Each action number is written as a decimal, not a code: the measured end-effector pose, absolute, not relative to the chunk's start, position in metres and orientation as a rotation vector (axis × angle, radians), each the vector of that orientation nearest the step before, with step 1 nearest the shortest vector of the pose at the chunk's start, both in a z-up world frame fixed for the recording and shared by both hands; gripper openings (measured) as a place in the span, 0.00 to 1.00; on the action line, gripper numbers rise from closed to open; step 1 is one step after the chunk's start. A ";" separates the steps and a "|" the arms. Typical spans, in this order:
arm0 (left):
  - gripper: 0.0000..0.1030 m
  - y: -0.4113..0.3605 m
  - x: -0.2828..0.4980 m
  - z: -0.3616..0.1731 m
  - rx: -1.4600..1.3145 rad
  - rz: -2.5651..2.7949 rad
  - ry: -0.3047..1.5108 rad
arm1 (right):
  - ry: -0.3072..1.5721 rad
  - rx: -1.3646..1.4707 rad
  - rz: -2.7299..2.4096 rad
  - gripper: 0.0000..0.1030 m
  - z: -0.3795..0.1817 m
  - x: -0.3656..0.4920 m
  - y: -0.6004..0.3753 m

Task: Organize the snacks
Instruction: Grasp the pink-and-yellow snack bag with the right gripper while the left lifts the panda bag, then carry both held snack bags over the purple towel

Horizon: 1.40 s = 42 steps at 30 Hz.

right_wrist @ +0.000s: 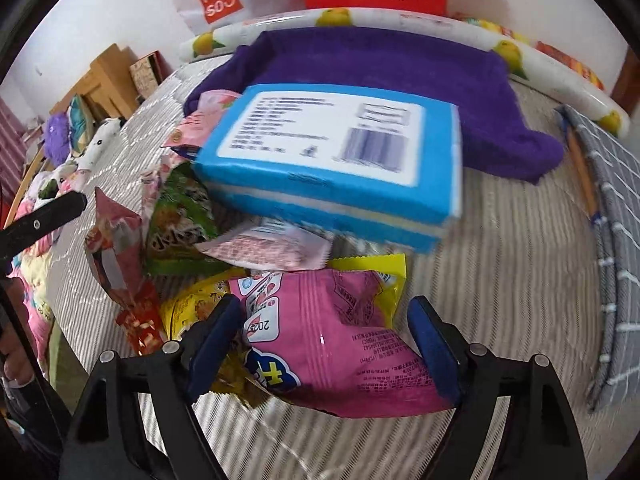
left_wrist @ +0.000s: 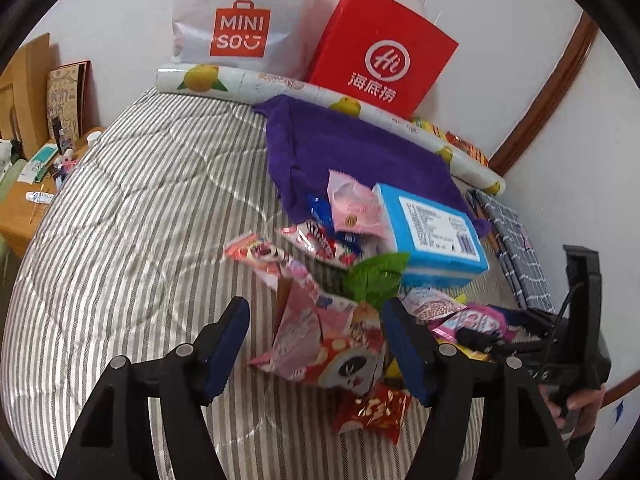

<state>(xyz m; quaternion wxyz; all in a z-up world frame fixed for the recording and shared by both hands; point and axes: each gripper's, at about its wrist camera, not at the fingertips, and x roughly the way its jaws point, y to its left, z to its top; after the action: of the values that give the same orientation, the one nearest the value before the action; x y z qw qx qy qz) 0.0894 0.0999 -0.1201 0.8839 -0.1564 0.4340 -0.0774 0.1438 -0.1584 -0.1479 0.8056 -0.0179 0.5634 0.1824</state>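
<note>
A heap of snack packets lies on the striped bed cover (left_wrist: 132, 216). My left gripper (left_wrist: 316, 326) is open, its jaws on either side of a pink and red packet (left_wrist: 320, 340), with a green packet (left_wrist: 374, 276) and a blue box (left_wrist: 432, 236) just beyond. My right gripper (right_wrist: 326, 330) is open around a pink packet (right_wrist: 328, 328) that lies on a yellow packet (right_wrist: 192, 312). The blue box (right_wrist: 332, 160) rests on other packets ahead of it, with a green packet (right_wrist: 180, 224) to the left.
A purple towel (left_wrist: 340, 144) lies behind the heap. A fruit-print roll (left_wrist: 280, 88), a white Miniso bag (left_wrist: 240, 28) and a red paper bag (left_wrist: 380, 56) stand against the wall. A grey checked cloth (right_wrist: 612, 216) lies right. A wooden desk (left_wrist: 24, 200) is at left.
</note>
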 end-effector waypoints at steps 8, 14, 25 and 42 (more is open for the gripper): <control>0.79 0.082 0.080 -0.127 -0.251 -0.189 0.910 | 1.177 0.013 0.311 0.81 -0.147 0.123 -0.197; 0.79 0.070 0.087 -0.141 -0.175 -0.164 0.946 | 1.173 -0.059 0.316 0.82 -0.152 0.113 -0.185; 0.61 0.074 0.091 -0.145 -0.174 -0.172 0.943 | 1.154 -0.095 0.302 0.81 -0.161 0.109 -0.180; 0.58 0.083 0.088 -0.094 -0.226 -0.211 0.868 | 1.036 0.033 0.253 0.77 -0.102 0.106 -0.203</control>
<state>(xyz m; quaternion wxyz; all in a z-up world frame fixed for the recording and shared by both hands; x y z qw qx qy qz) 0.0885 0.0827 -0.0935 0.8958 -0.1090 0.4186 -0.1019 0.1056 -0.2027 -0.1020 0.8611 0.0158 0.4938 0.1204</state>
